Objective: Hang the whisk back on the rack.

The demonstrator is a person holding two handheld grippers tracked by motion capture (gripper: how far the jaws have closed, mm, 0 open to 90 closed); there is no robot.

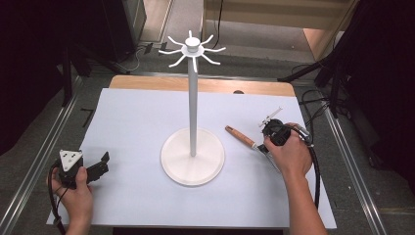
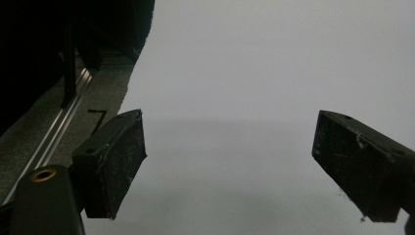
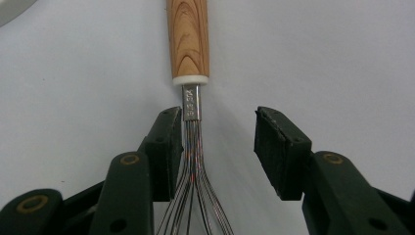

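Note:
A whisk with a wooden handle (image 1: 240, 136) lies on the white table cover, right of the stand. In the right gripper view its handle (image 3: 188, 39) points away and its steel wires (image 3: 193, 171) run back between my jaws. My right gripper (image 1: 264, 147) (image 3: 218, 147) is open around those wires: one pad (image 3: 169, 152) touches them at the neck, the other pad (image 3: 276, 152) stands apart. My left gripper (image 1: 100, 166) (image 2: 230, 161) rests near the table's front left corner, open, with only bare cover between its pads.
A tall white stand (image 1: 205, 166) with a round base and a crown of hooks (image 1: 192, 49) rises at the table's middle; its base edge (image 3: 10, 10) shows in the right gripper view. A metal rail (image 2: 54, 137) and dark floor border the cover's left edge.

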